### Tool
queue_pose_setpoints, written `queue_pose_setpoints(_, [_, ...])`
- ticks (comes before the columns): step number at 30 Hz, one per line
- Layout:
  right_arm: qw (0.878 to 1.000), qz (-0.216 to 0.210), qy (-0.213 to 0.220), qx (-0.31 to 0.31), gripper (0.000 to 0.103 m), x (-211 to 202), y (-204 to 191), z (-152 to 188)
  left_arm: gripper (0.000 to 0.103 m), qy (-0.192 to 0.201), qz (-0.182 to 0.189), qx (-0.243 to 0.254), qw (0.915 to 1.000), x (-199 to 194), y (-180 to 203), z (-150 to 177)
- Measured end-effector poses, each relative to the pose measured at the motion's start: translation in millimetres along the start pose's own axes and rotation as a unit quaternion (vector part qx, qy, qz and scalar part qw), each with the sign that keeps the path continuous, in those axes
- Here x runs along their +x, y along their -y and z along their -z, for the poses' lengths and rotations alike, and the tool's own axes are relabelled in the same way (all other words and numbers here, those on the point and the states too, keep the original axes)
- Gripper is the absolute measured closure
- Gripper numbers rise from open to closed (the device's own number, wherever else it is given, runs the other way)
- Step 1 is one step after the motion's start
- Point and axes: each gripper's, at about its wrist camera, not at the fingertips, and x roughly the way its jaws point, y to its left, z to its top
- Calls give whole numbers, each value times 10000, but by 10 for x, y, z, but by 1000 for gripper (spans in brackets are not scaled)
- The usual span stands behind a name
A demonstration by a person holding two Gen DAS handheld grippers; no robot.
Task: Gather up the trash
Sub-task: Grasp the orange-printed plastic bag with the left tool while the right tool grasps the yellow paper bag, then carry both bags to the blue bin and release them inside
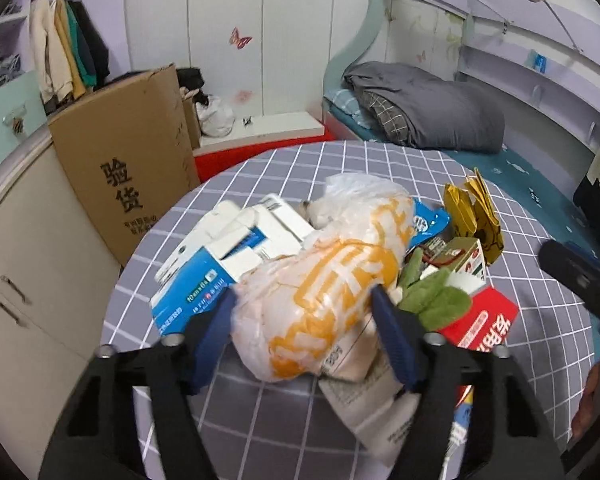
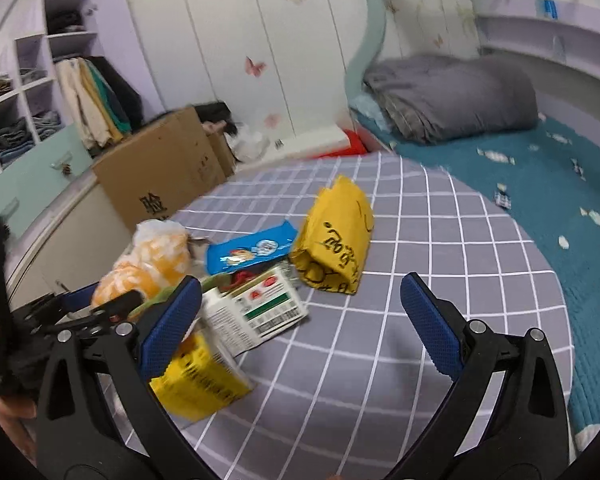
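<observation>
Left wrist view: left tongs (image 1: 304,300) straddle a white-and-orange plastic bag (image 1: 332,280), one blue pad at each flank of it; the pads look to be at the bag's surface, but blur keeps me from saying they press, so I judge the grip not yet made.
Right wrist view: right tongs (image 2: 300,300) hang released, nothing between the pads; only checked cloth shows in the gap.
Bench: round, under a grey checked cloth (image 2: 420,240).
Trash beside left tongs: blue-and-white cartons (image 1: 220,256) to their left; a green wrapper (image 1: 432,296) and a red box (image 1: 484,320) to their right; a printed paper sheet (image 1: 364,392) under the bag, toward the camera.
Trash beyond left tongs: blue packet (image 1: 428,220) and gold wrapper (image 1: 476,216).
Trash near right tongs: a white-and-green carton (image 2: 256,312) and a yellow box (image 2: 200,380) just beside the left pad; a yellow bag (image 2: 336,248) ahead of them.
Collection container: a cardboard box (image 1: 128,176) stands off the bench, beyond the left tongs; whether it is meant for the trash I cannot tell.
Progress: early, by my reading. All the litter in sight lies on the bench, nothing lifted clear.
Left to do: grip the bag, carry it off, then clear each remaining piece.
</observation>
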Motion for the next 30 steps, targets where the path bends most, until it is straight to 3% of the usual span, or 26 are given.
queue_pose_setpoints(2, [9998, 0, -117, 133, 6, 154, 52, -81, 52, 84, 12, 73, 9999, -23, 34, -30])
queue_pose_setpoints(5, [9991, 57, -316, 282, 6, 386, 105, -175, 58, 301, 81, 52, 9995, -106, 42, -81])
queue_pose_setpoints(13, [9922, 64, -964, 787, 7, 990, 294, -397, 61, 949, 9, -539, 9940, -352, -45, -242])
queue_pose_setpoints(14, [9912, 45, -1049, 808, 10, 1030, 295, -389, 61, 1031, -41, -636, 9926, -390, -62, -254])
queue_pose_setpoints(16, [9898, 1, -1197, 776, 43, 1090, 280, -361, 61, 1111, -103, -749, 9909, -449, -82, -272])
queue_pose_setpoints(17, [9899, 21, -1195, 759, 46, 1093, 283, -350, 61, 1143, -104, -784, 9903, -478, -92, -273])
queue_pose_setpoints(19, [9913, 7, -1122, 682, 56, 1031, 282, -357, 61, 1231, -116, -831, 9888, -552, -108, -272])
queue_pose_setpoints(21, [9936, 20, -948, 611, 59, 929, 269, -370, 61, 1318, -113, -874, 9874, -634, -135, -261])
queue_pose_setpoints(28, [9997, 176, 53, 188, 60, 259, 25, -490, 61, 1612, 5, -1175, 9799, -1007, -334, -146])
queue_pose_setpoints(30, [9995, 10, 311, 51, 60, 16, -143, -520, 61, 1715, 9, -1266, 9770, -1150, -430, -81])
